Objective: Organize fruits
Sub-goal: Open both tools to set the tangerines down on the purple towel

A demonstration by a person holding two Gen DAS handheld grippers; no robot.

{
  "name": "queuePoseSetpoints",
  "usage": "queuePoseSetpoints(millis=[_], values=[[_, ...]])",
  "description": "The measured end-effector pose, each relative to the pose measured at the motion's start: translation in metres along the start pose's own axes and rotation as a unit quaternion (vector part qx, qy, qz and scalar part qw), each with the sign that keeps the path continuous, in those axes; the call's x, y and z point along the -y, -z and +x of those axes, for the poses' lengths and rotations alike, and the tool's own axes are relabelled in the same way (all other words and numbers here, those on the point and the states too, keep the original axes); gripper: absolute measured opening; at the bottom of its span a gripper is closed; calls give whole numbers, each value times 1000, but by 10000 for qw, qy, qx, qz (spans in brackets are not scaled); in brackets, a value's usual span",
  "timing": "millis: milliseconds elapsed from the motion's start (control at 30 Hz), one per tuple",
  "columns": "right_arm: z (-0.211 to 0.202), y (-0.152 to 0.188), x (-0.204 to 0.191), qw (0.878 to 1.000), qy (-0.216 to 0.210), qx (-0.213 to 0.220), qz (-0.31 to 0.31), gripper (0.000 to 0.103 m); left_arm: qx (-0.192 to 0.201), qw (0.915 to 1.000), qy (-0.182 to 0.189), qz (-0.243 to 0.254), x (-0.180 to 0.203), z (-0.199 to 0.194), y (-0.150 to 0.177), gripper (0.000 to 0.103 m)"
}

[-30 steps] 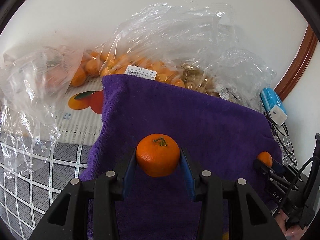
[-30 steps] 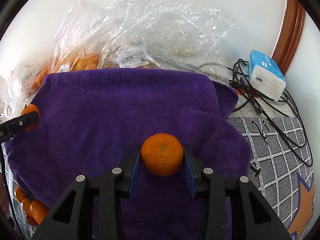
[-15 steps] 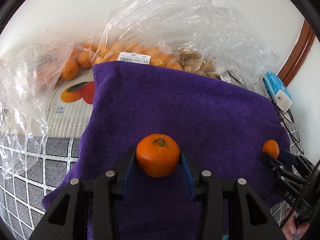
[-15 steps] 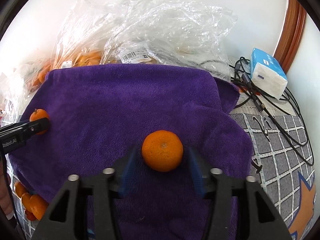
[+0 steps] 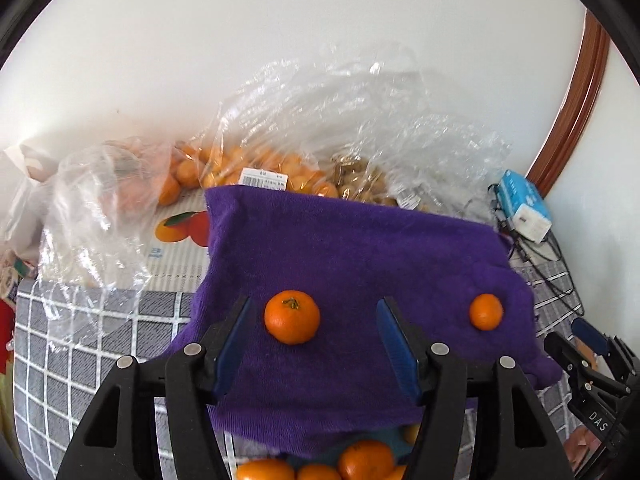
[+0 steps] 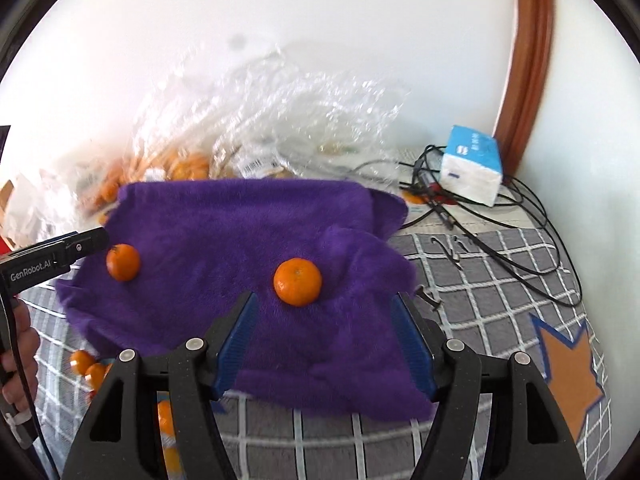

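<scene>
Two tangerines lie apart on the purple towel (image 5: 360, 248). In the left wrist view my left gripper (image 5: 314, 308) has its jaws opening, and the left tangerine (image 5: 292, 317) rests on the towel between them, clear of both blue pads. The right tangerine (image 5: 486, 311) sits near the towel's right edge, with my right gripper (image 5: 588, 340) just behind it. In the right wrist view my right gripper (image 6: 323, 300) is also opening, with its tangerine (image 6: 297, 281) free just ahead of the fingertips. My left gripper (image 6: 92, 240) shows beside the other tangerine (image 6: 123, 262).
Clear plastic bags of tangerines (image 5: 248, 168) and nuts (image 5: 360, 176) are heaped against the wall behind the towel. A blue tissue pack (image 6: 472, 164) and tangled cables (image 6: 500, 208) lie at the back right. More tangerines (image 5: 360, 460) sit under the towel's near edge. A hand (image 6: 20, 360) holds the left gripper.
Both grippers were shut on a tangerine each and have let go. Their jaws have spread and both have drawn back and up, leaving the two tangerines on the towel.
</scene>
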State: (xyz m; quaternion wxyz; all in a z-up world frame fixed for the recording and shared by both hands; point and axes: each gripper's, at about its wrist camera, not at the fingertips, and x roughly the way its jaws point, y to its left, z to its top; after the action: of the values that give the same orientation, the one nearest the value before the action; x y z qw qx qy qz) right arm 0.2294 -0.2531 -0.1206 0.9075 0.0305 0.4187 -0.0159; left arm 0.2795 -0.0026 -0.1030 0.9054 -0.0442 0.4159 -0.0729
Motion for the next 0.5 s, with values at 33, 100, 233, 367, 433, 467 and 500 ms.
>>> queuePoseSetpoints(millis=[33, 100, 233, 367, 433, 467, 500], values=[[-8, 2, 2, 10000, -4, 52, 29, 68, 59, 10000, 17, 5, 0, -8, 2, 61], [-20, 7, 4, 9998, 97, 157, 58, 68, 167, 9998, -12, 103, 2, -26, 8, 61], [-42, 23, 6, 9995, 246, 169, 57, 68, 454, 9978, -302, 368, 6, -58, 28, 61], [-54, 39, 8, 9999, 80, -34, 133, 67, 461, 9973, -286, 491, 5, -82, 52, 61], [-60, 48, 8, 9999, 102, -9, 128, 67, 560, 9964, -382, 516, 3, -90, 63, 61], [-63, 53, 7, 9999, 78, 3, 141, 67, 576, 9962, -384, 525, 2, -95, 70, 61], [-66, 57, 8, 9999, 28, 11, 169, 67, 565, 9964, -368, 510, 0, -99, 75, 61]])
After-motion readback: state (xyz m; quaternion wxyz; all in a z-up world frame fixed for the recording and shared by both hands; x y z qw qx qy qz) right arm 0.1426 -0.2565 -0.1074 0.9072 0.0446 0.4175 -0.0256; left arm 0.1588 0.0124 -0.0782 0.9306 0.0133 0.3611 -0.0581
